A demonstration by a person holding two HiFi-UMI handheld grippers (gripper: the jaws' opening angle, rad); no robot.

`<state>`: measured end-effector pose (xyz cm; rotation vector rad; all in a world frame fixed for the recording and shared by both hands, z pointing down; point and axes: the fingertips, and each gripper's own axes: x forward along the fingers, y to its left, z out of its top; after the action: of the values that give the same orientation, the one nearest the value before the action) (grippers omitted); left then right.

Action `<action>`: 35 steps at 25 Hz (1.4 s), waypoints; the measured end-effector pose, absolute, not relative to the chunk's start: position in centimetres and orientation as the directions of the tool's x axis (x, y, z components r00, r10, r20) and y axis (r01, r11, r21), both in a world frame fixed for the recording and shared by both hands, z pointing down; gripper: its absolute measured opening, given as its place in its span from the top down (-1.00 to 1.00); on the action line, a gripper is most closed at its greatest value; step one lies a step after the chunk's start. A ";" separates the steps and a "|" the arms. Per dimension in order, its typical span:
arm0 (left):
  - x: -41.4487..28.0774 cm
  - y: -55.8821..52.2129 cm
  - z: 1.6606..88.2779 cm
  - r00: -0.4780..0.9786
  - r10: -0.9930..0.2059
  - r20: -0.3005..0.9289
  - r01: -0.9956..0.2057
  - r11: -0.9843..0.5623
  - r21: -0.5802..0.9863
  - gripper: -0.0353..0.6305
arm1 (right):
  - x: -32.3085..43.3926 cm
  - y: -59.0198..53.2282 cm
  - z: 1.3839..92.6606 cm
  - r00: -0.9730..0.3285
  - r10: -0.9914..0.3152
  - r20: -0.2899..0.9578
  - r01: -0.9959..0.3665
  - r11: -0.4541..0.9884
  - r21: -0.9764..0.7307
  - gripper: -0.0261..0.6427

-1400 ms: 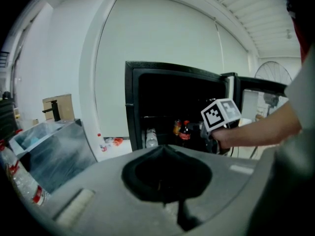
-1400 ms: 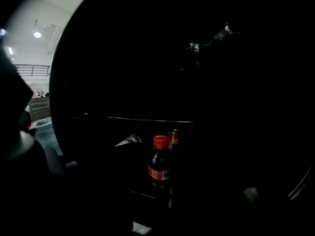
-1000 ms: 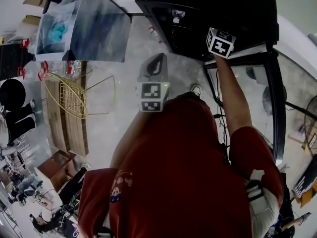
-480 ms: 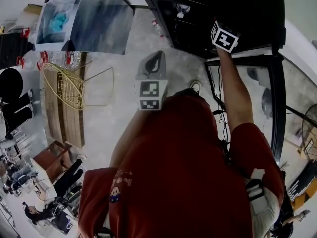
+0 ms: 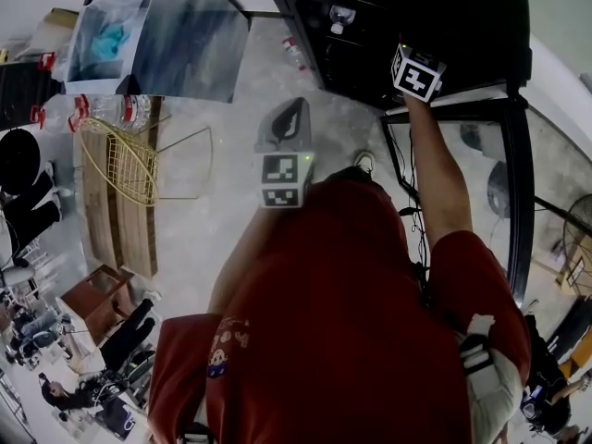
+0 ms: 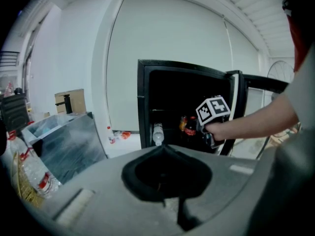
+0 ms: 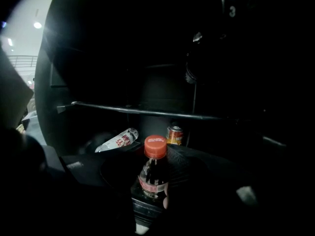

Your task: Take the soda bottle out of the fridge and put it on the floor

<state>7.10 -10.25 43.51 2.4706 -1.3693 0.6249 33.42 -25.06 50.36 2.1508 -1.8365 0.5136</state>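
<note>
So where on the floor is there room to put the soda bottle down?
The bare grey floor between the wire chair, the fridge and the person is free. It's crowded by the chair, where water bottles stand, and a small bottle sits close by the fridge.

A clear water bottle [image 7: 117, 140] sits near a can [image 7: 174, 133], and a gold wire chair [image 5: 125, 169] stands well apart.
</note>
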 end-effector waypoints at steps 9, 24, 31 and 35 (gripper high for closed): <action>7.1 -9.2 43.5 0.482 -0.730 0.484 -0.841 -0.541 0.021 0.89 | 32.5 -22.4 49.4 0.111 -0.901 0.419 -0.987 -0.149 -0.060 0.52; 6.0 -8.4 43.3 0.478 -0.744 0.467 -0.855 -0.516 0.054 0.89 | 27.6 -16.2 46.9 0.000 -0.911 0.412 -0.999 -0.015 -0.031 0.52; 5.0 -8.3 43.8 0.470 -0.747 0.470 -0.864 -0.499 0.070 0.89 | 25.4 -13.0 46.3 -0.037 -0.906 0.422 -0.999 0.031 -0.021 0.52; 4.3 -8.3 44.1 0.462 -0.748 0.476 -0.869 -0.490 0.072 0.89 | 24.3 -10.7 45.9 -0.059 -0.901 0.430 -0.998 0.057 -0.018 0.52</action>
<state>4.35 -8.25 44.06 2.4098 -1.3777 0.5584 24.25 -10.69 45.86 1.9155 -2.0361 0.4530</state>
